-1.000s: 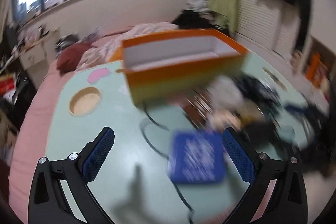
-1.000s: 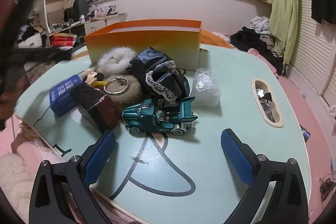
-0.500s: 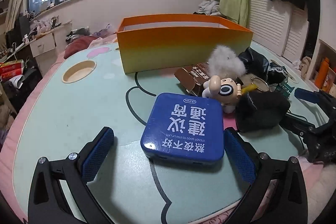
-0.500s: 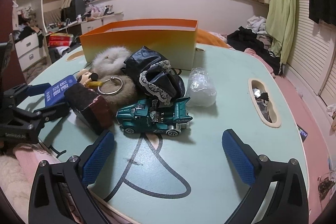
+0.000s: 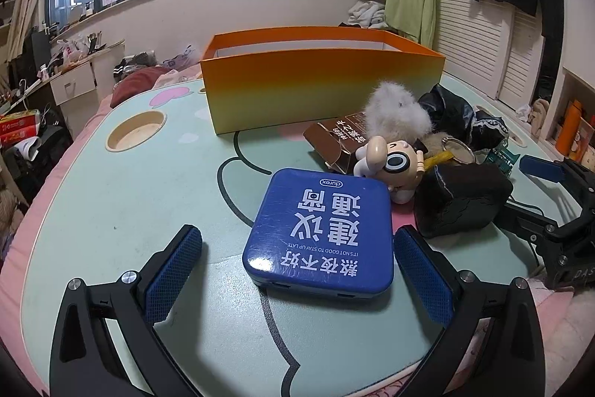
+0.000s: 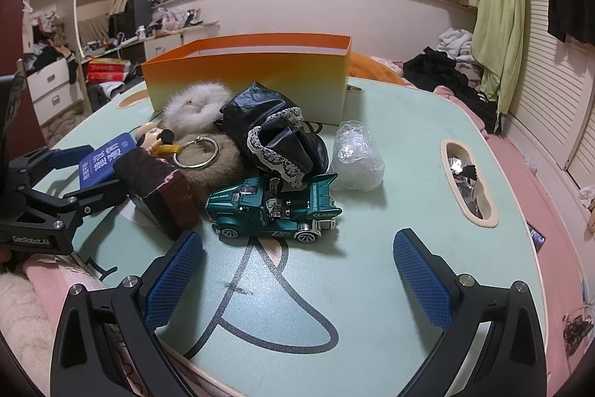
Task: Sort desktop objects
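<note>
A blue square tin (image 5: 319,229) with white lettering lies flat on the pale green table (image 5: 122,211). My left gripper (image 5: 297,272) is open and straddles the tin's near end, its right pad (image 5: 422,276) close to the tin's side. Behind the tin are a small figurine (image 5: 394,166), a brown carton (image 5: 338,144), a white fluffy ball (image 5: 394,110) and a dark pouch (image 5: 461,199). An empty orange box (image 5: 319,77) stands further back. My right gripper (image 6: 297,270) is open and holds nothing, just short of a teal toy truck (image 6: 275,207).
A black lace-trimmed pouch (image 6: 279,133), a key ring (image 6: 195,151) and a clear wrapped bundle (image 6: 355,157) crowd the pile. The table has a round cup hole (image 5: 135,131) and an oblong slot (image 6: 468,185). Its near edge runs under both grippers.
My left gripper swung down and toward the blue tin, which now sits between its fingers. My right gripper edged slightly closer to the truck.
</note>
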Action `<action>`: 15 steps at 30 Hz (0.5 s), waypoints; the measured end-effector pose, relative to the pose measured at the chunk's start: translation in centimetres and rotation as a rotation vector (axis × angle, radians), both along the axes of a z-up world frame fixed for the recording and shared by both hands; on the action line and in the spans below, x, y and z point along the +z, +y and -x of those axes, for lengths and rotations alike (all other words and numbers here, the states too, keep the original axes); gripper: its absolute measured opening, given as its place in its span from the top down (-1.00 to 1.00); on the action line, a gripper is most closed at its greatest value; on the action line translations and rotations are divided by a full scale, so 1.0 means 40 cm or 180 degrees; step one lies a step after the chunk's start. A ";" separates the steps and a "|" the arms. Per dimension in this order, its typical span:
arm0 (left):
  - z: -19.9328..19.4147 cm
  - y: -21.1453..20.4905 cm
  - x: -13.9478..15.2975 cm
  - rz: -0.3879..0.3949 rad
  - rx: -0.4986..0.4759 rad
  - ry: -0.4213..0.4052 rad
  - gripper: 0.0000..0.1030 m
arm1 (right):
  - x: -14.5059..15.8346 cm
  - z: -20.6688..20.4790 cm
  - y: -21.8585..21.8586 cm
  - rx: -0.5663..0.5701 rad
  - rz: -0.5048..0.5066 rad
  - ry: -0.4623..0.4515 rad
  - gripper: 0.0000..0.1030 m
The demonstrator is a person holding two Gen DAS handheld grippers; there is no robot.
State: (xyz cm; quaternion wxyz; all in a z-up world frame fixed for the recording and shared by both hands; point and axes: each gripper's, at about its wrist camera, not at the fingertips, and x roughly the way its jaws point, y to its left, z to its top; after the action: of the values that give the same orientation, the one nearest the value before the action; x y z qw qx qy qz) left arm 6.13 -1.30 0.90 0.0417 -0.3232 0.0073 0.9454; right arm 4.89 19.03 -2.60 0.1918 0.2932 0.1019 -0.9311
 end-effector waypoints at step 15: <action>-0.001 -0.001 0.001 0.0002 -0.0003 0.0001 -0.99 | 0.000 -0.002 0.000 0.0006 0.0002 0.0002 -0.99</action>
State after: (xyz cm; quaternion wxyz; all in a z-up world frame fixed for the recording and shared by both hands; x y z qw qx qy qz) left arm 6.19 -1.35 0.94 0.0421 -0.3231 0.0077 0.9454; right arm 4.96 19.04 -2.62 0.1928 0.2926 0.1020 -0.9310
